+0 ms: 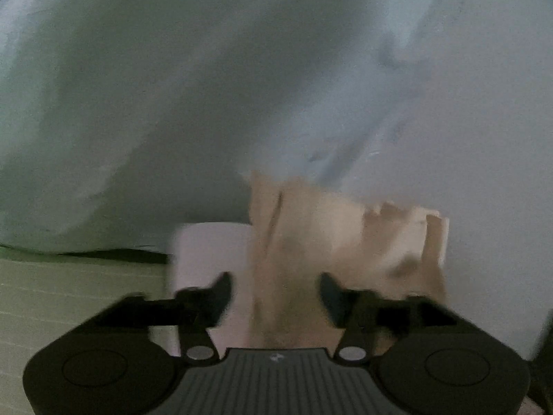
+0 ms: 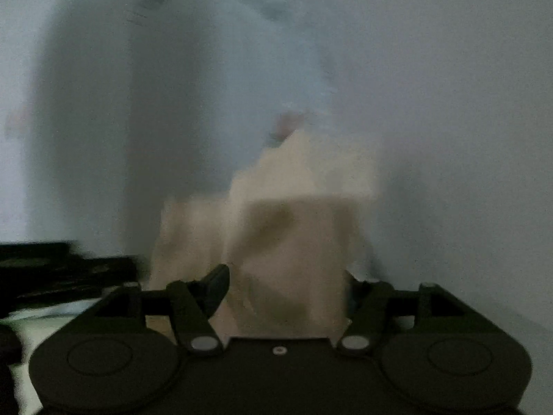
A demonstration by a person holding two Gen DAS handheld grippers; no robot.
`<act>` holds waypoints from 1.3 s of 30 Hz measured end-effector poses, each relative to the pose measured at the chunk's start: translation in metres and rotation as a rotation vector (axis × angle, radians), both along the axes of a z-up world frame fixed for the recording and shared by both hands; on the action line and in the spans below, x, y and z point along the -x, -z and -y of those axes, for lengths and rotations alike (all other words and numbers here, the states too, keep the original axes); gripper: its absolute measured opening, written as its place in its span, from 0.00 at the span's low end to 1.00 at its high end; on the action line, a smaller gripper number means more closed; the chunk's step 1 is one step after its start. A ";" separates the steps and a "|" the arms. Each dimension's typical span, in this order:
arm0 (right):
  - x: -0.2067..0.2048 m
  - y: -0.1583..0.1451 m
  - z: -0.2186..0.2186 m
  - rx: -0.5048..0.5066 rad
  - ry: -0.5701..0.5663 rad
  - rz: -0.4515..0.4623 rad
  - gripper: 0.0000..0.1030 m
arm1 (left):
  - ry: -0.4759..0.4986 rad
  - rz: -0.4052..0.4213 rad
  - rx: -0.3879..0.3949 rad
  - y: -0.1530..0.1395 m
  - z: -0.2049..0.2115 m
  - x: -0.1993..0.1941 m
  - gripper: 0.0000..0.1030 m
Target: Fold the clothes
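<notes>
Two hand-held grippers share one beige garment, and little of the folding can be called finished from these blurred views. Seen from the left wrist, the left hand-held gripper (image 1: 274,297) has its jaws spread, and the beige garment (image 1: 331,242) hangs bunched between and beyond them; neither pad seems to press the cloth. Just left of the garment, behind the left jaw, is a white rounded object (image 1: 207,252), too smeared to name. Farther left lies a pale green ribbed surface (image 1: 69,294), and a pale wall (image 1: 207,86) fills the far background.

From the right wrist, the right hand-held gripper (image 2: 287,287) also stands spread, with the garment (image 2: 293,207) crumpled between its jaws and rising beyond them; the cloth hides its right fingertip. Dark clutter (image 2: 62,269) lies low at the left.

The garment looks loose and rumpled rather than flat, probably just let go. Judging by that, smoothing it out and making clean folds remain to be done.
</notes>
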State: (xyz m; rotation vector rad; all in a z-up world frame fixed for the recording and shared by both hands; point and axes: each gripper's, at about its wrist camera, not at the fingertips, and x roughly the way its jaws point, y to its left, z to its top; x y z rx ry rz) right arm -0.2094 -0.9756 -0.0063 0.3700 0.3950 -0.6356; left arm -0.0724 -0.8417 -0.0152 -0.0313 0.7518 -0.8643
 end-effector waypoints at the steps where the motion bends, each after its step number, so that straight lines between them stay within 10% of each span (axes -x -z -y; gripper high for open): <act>1: -0.002 0.004 -0.004 0.028 0.039 -0.008 0.64 | -0.013 -0.005 -0.007 0.007 -0.001 -0.002 0.63; 4: 0.001 0.017 -0.027 0.114 0.047 0.007 0.68 | -0.026 -0.032 -0.039 0.030 -0.018 0.000 0.72; 12: 0.011 0.071 -0.029 -0.076 -0.028 -0.041 0.74 | -0.042 -0.136 -0.115 0.067 -0.042 0.006 0.77; 18: 0.050 0.059 -0.067 -0.014 -0.025 -0.016 1.00 | -0.008 -0.049 -0.073 0.039 -0.076 0.032 0.87; 25: 0.102 0.046 -0.126 0.043 0.057 -0.094 1.00 | 0.005 0.101 0.009 0.016 -0.134 0.083 1.00; 39: 0.196 0.064 -0.214 -0.073 0.109 -0.106 1.00 | 0.107 0.120 -0.096 0.033 -0.213 0.142 1.00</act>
